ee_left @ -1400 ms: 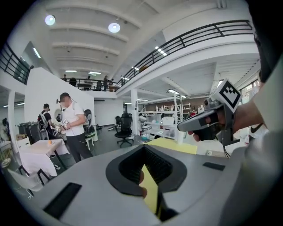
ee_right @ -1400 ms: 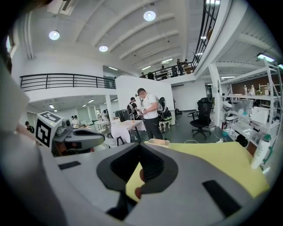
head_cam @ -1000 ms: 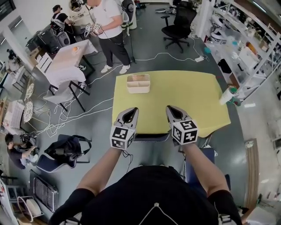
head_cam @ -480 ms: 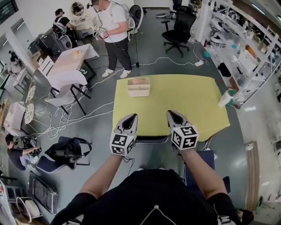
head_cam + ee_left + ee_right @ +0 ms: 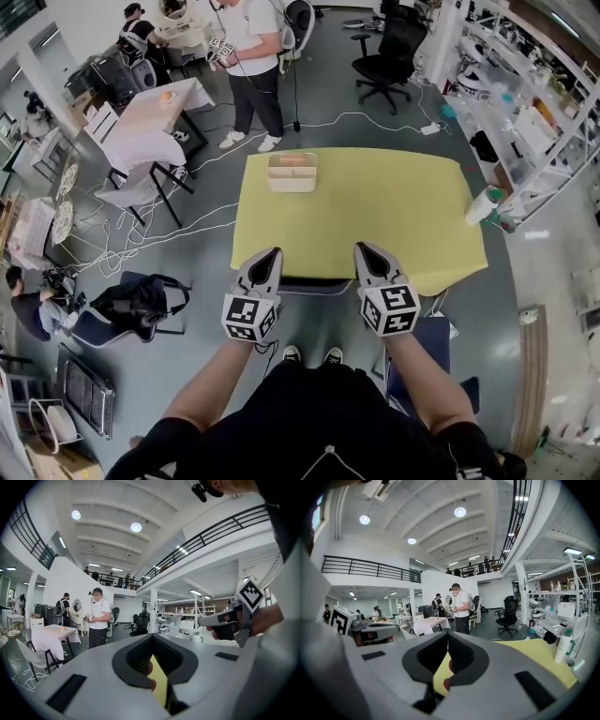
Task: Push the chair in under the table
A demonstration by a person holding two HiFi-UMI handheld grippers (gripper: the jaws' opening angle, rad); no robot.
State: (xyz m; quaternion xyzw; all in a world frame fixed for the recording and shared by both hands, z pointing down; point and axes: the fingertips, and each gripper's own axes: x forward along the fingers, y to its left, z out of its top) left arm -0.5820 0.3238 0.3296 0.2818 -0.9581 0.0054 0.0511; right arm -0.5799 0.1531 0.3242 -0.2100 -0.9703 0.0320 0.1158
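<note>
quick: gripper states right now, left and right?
Left gripper: closed, nothing between its jaws.
Right gripper: closed, nothing between its jaws.

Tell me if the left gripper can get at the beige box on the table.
Probably not from here: the beige box sits at the far edge of the yellow table, the left gripper at its near edge.

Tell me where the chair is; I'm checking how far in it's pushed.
Head view: the chair shows only its backrest, at the near edge of the yellow table, between the left gripper and the right gripper.
</note>
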